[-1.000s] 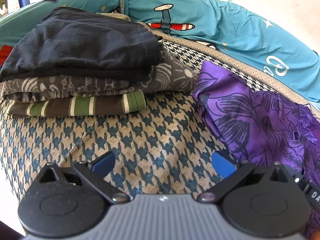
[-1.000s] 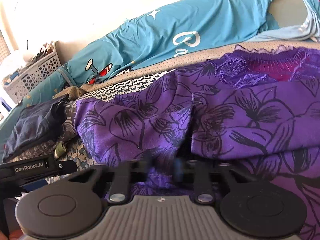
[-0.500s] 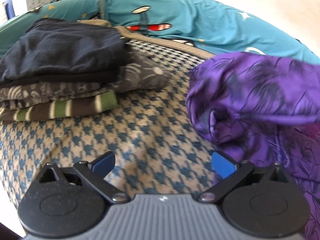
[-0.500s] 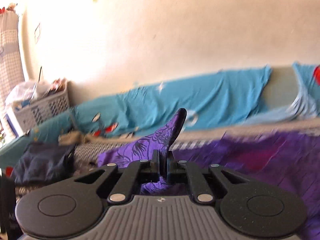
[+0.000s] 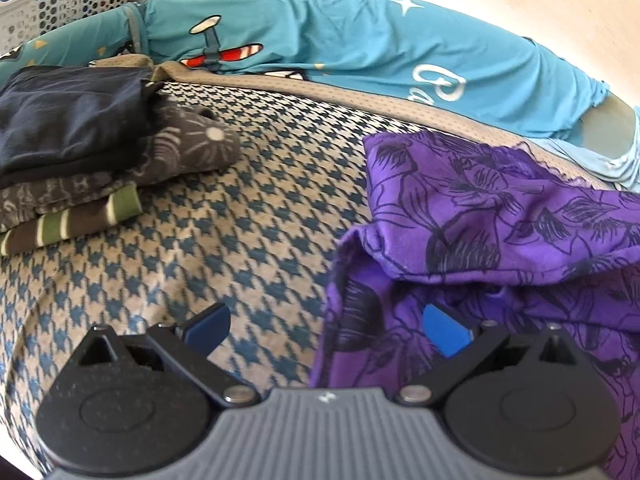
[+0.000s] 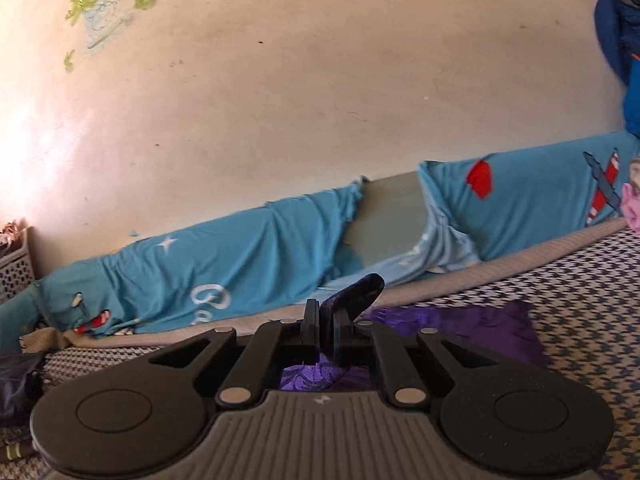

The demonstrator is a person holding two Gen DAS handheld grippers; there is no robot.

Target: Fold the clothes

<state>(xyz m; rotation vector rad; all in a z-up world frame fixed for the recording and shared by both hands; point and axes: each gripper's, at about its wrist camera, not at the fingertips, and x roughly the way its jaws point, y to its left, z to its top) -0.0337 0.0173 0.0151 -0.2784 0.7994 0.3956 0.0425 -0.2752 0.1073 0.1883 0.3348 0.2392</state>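
Right claw (image 6: 327, 334) clamped on a fold of the purple floral garment (image 5: 500, 232); a tongue of that cloth sticks up past the pads, rest of it trails below and beyond onto the bed (image 5: 248, 208). Claw points nearly level, toward the cream wall (image 6: 280, 100).

Left claw (image 5: 326, 322) spread wide, nothing between the pads. Its right finger (image 5: 446, 334) sits over the garment's near-left edge, can't tell if touching; its left finger (image 5: 208, 322) is over bare houndstooth bedcover.

Garment lies bunched on the bed, one flap doubled over on top, lace trim at its far edge.

Relative to the garment: stack of folded clothes (image 5: 80, 152) well apart to the left, dark navy piece on top, grey patterned under it, green-striped at the bottom. Teal printed sheet (image 5: 360, 48) along the wall behind it. White laundry basket (image 5: 64, 4) far left, beyond the stack.
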